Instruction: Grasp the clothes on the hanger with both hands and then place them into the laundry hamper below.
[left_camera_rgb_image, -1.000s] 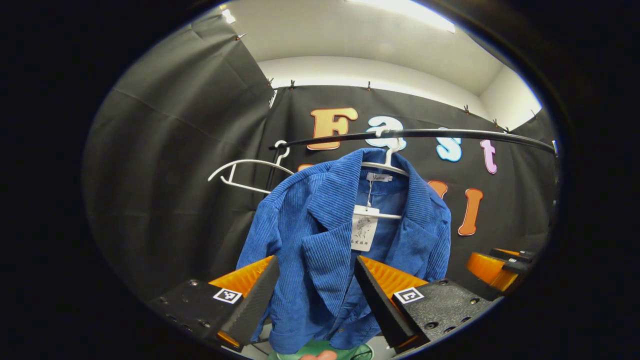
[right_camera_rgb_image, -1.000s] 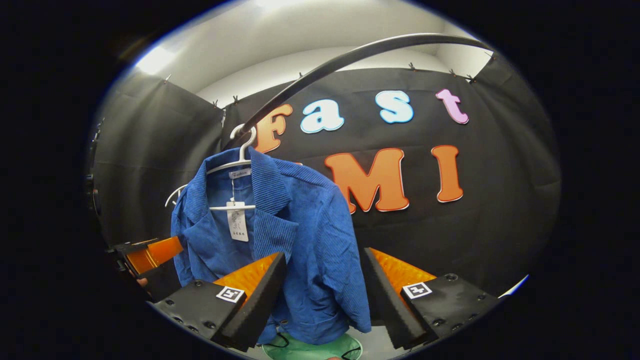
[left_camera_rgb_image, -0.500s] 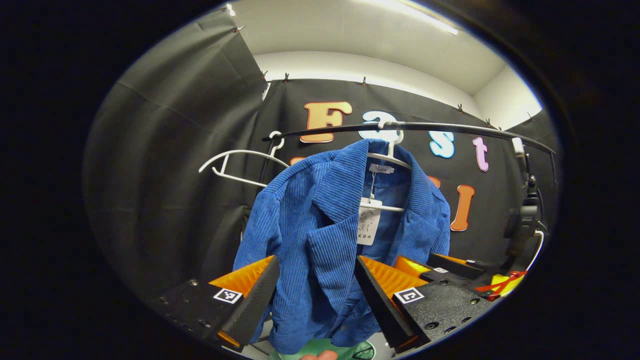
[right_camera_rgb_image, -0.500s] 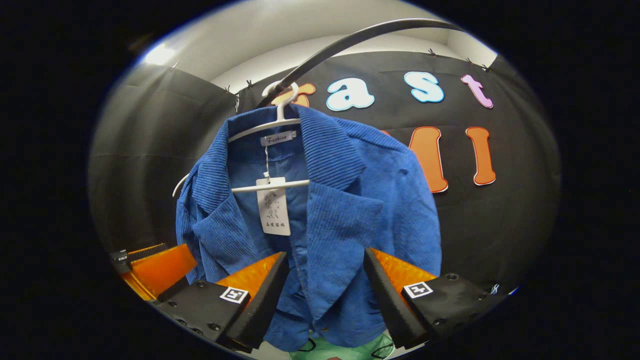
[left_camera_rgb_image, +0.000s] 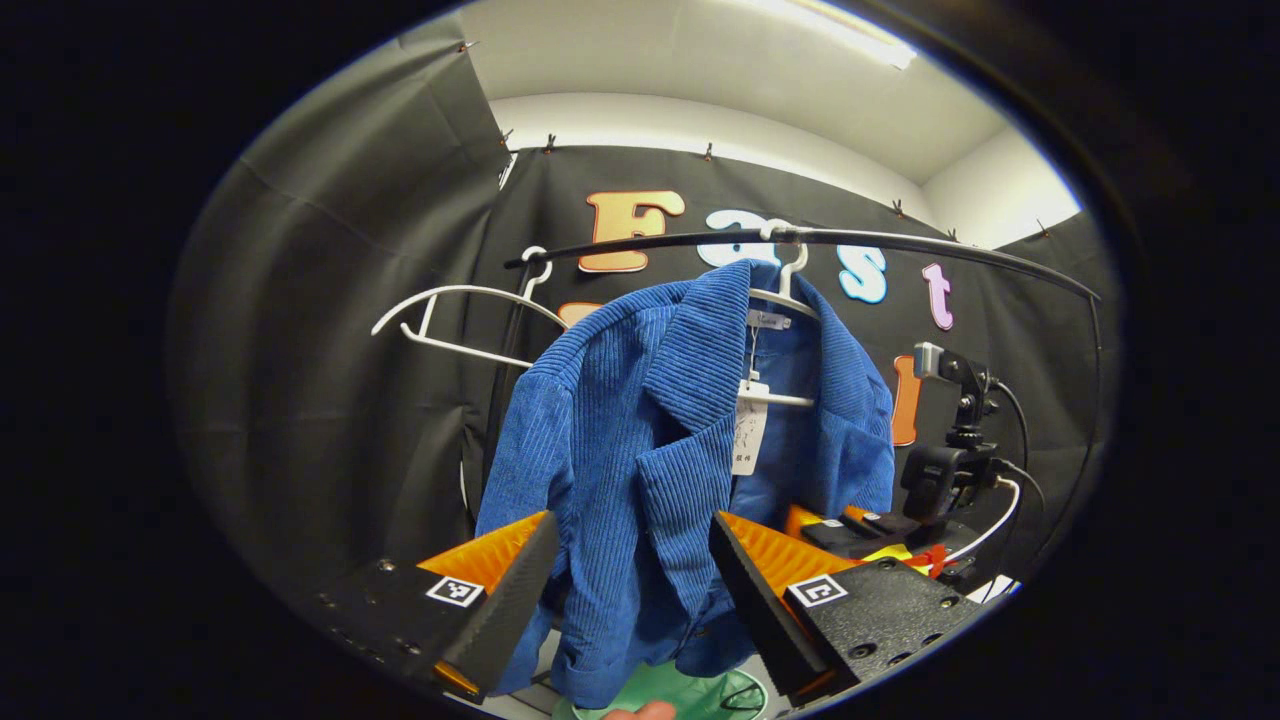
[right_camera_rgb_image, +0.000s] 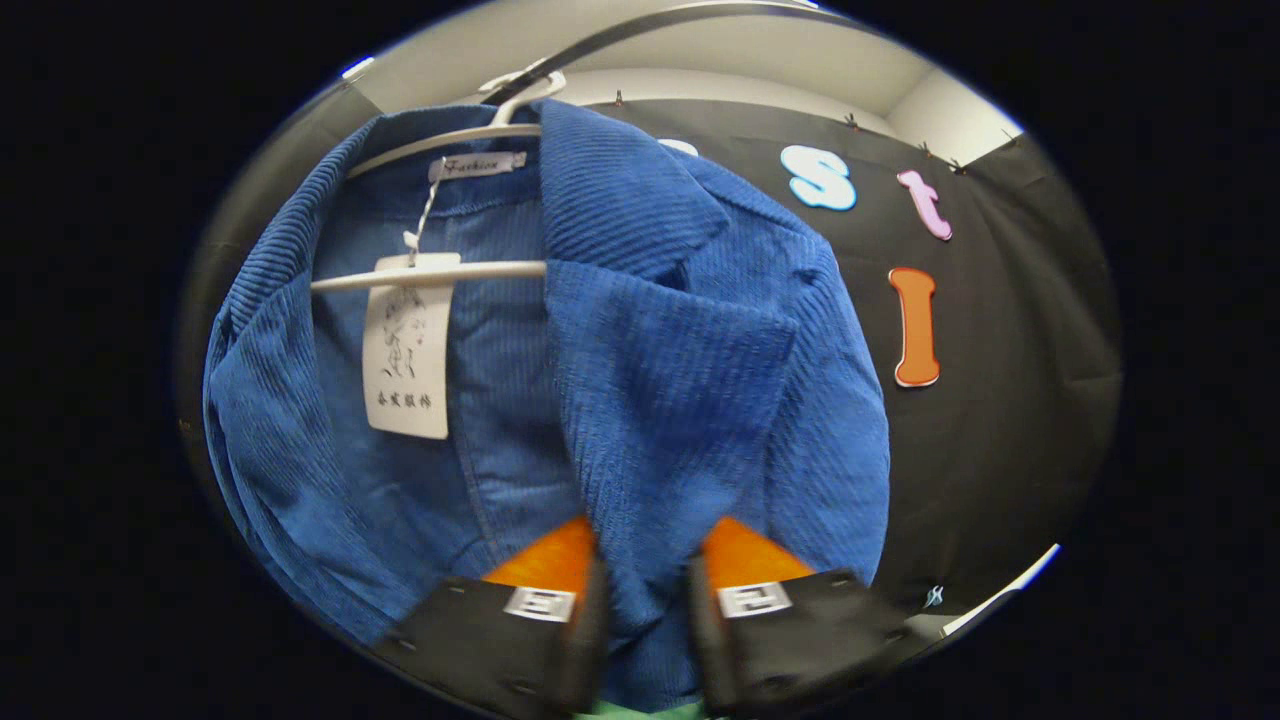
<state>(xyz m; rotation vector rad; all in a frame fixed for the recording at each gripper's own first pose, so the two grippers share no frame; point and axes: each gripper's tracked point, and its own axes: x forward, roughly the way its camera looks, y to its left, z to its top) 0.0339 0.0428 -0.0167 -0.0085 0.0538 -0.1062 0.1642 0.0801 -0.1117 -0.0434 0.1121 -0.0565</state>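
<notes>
The right gripper (right_camera_rgb_image: 640, 610) was nearest the blue corduroy jacket (right_camera_rgb_image: 660, 380); its fingers (right_camera_rgb_image: 590, 630) had nearly met around a fold of the front panel, though blur made it hard to tell whether both pads truly pressed on the cloth. The left gripper (left_camera_rgb_image: 625, 590) stood wide apart, its fingers either side of the jacket's other front edge, gripping nothing.

The jacket hung on a white hanger (right_camera_rgb_image: 440, 275) from the black rail (left_camera_rgb_image: 900, 245), directly above the green hamper (left_camera_rgb_image: 690, 695), of which a rim peeked out below the hem. It looked soft, thick-ribbed and fairly light, likely to drape and slide off the hanger once lifted; the lapels or shoulders seemed the surest places to hold.

A neck label (right_camera_rgb_image: 478, 165) sat at the collar, and a paper swing tag (right_camera_rgb_image: 405, 350) with a small drawing and printed characters dangled inside. Beyond the jacket, an empty white hanger (left_camera_rgb_image: 450, 320) hung further along the rail.
</notes>
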